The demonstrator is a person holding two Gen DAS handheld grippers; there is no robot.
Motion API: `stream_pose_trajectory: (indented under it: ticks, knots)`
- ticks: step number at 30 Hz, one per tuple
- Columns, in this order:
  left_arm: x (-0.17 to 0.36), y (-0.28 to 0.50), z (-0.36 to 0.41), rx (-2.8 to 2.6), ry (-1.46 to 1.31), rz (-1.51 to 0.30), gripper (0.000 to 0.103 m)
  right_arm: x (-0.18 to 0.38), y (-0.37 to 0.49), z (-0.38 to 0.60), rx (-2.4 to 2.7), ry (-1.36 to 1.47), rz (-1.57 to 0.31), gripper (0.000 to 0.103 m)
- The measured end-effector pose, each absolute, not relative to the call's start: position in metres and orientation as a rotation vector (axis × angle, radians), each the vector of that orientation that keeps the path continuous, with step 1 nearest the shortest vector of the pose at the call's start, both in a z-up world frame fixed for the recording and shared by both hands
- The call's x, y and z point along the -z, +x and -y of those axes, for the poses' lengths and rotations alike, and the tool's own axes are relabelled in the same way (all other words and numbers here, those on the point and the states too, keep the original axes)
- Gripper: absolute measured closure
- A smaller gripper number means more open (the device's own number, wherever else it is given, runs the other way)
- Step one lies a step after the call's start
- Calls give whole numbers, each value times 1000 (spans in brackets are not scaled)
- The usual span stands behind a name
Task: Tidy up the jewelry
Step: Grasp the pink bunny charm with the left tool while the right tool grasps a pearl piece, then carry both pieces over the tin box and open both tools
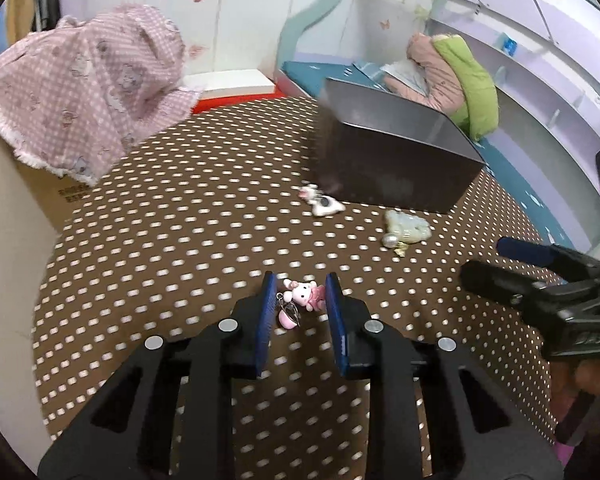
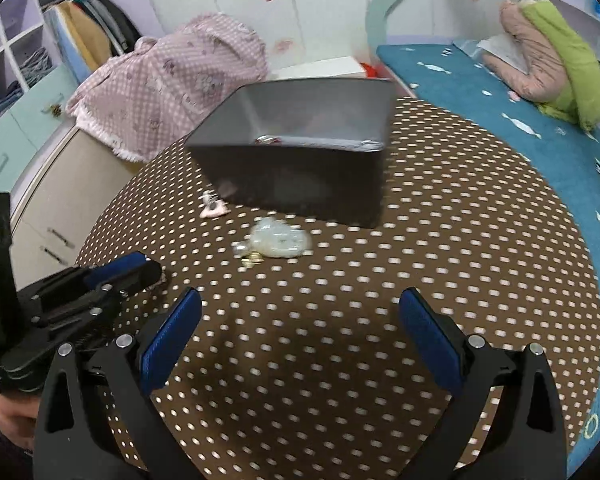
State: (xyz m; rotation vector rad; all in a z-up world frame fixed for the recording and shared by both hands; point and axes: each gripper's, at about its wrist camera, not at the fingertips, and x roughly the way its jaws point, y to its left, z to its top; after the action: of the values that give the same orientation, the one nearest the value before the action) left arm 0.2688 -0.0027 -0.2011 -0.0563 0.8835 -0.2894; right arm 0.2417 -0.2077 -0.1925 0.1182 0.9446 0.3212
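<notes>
A small pink-and-white bunny charm (image 1: 305,293) with a pink bell on a ring sits between the blue pads of my left gripper (image 1: 299,292), which is shut on it just above the brown dotted tablecloth (image 1: 204,240). A grey open box (image 2: 300,176) stands at the far side of the table, with some small pieces inside it. In front of it lie a white-pink charm (image 2: 214,206) and a pale green pendant (image 2: 278,242). My right gripper (image 2: 300,308) stands wide open over bare cloth, short of the pendant, with nothing between its fingers.
A pink checked cloth (image 1: 84,88) is draped over a cardboard box at the left of the table. A white and red box (image 1: 232,88) sits behind the table. To the right lies a teal bed (image 2: 500,112) with a green and pink bundle.
</notes>
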Motion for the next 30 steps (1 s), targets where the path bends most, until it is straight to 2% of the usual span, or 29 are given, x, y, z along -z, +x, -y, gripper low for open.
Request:
stream_pose_trajectory:
  ticks: [3,6,14,16,18,20,30]
  knots:
    - [197,262,-9,271,-71,-875,78,199,248,188,-362,95,-958,23]
    - [193,259,-15,262,-82,-867,78,206,254,173,-371,56,-957,42]
    - [186,256,-20,261,-106,-853,78,209,266,163,-369,-9,-904,68]
    - [188,257,-19,260,-113,-854,78,210,267,161,-371,-28,-898,72]
    - [188,256,-20,259,-118,-854,78,210,267,160,-371,-51,-896,79]
    - [188,256,-21,260,-118,-852,78,211,265,158,-373,-82,-891,92]
    - [179,256,-19,263,-115,-832,78,203,252,166,-437,-69,-864,94]
